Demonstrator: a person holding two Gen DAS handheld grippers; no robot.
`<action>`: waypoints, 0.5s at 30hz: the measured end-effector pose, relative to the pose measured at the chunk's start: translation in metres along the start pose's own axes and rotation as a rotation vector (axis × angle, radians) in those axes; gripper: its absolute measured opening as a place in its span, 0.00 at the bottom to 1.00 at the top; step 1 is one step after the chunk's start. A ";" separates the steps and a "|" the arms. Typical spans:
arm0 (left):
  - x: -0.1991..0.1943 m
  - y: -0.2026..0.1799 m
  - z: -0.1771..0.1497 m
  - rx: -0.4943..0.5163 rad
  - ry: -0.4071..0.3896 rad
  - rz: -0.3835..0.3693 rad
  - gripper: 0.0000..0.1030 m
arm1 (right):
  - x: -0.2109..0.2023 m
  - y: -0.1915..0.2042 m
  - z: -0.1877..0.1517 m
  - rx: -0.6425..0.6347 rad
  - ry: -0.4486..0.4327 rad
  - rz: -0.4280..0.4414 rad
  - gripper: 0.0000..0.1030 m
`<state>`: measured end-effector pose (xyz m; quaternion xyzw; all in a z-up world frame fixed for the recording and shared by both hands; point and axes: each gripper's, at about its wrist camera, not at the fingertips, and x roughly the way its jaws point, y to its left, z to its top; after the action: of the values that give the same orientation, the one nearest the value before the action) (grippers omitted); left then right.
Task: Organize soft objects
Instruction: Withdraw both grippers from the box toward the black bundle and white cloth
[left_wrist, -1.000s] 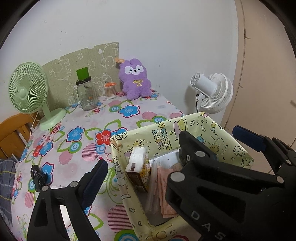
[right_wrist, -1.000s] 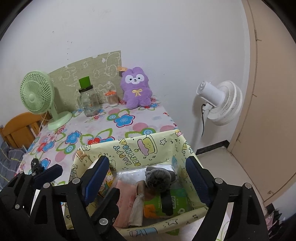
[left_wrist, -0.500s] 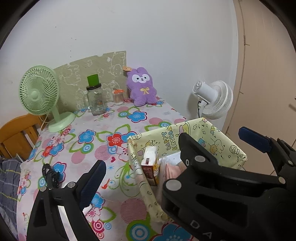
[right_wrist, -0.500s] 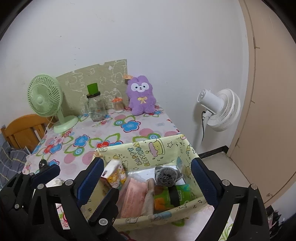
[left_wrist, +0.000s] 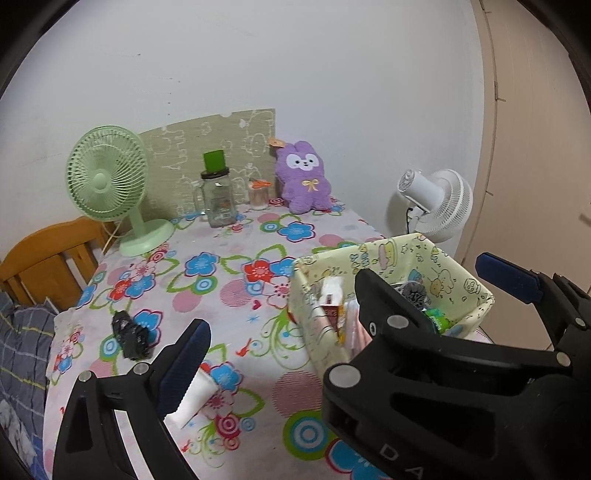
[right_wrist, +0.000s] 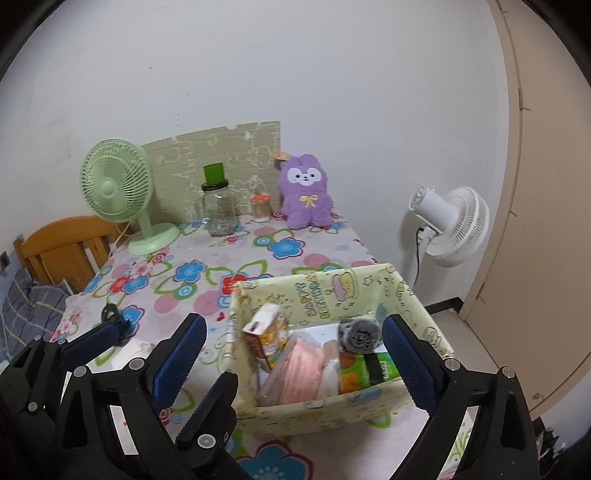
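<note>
1. My right gripper (right_wrist: 291, 354) is spread wide with nothing between its 2 blue pads; through the gap I look down into the yellow cartoon-print storage box (right_wrist: 369, 291).
2. My left gripper (right_wrist: 155, 354) also hangs empty over the flowered tablecloth (left_wrist: 229, 266), its pads wide apart, though in its own view the right gripper's black frame covers 1 of its fingers, so I judge that mostly from the other camera.
3. Just under my left finger lies a white tissue-like scrap (left_wrist: 195, 397), and a little beyond it a crumpled black object (left_wrist: 131, 338), which I cannot identify for sure.
4. The box already holds a small carton (right_wrist: 267, 336), folded pink cloth (right_wrist: 303, 369), a grey scrubber-like ball (right_wrist: 360, 334) and a green packet (right_wrist: 373, 371).
5. The purple plush bunny (right_wrist: 306, 195) sits upright against the far wall, well apart from both grippers, next to a glass jar (right_wrist: 218, 210) and a green desk fan (right_wrist: 118, 188).
6. Risks, as I judge them: reaching for the bunny could knock the jar beside it; the 2 grippers are crowded together and could collide; the box stands near the table's edge and a nudge could tip it off.
</note>
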<state>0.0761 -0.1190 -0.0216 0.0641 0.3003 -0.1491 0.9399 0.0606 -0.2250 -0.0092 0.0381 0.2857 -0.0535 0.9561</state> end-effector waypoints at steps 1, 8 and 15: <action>-0.001 0.003 -0.001 -0.003 0.000 0.005 0.95 | -0.001 0.004 0.000 -0.002 -0.002 0.005 0.95; -0.011 0.021 -0.007 -0.023 -0.005 0.036 0.95 | -0.006 0.024 -0.002 -0.018 -0.007 0.038 0.95; -0.024 0.043 -0.011 -0.031 -0.028 0.075 0.96 | -0.013 0.047 -0.003 -0.036 -0.014 0.072 0.95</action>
<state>0.0645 -0.0704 -0.0152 0.0588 0.2865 -0.1098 0.9499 0.0538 -0.1767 -0.0025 0.0309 0.2781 -0.0141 0.9599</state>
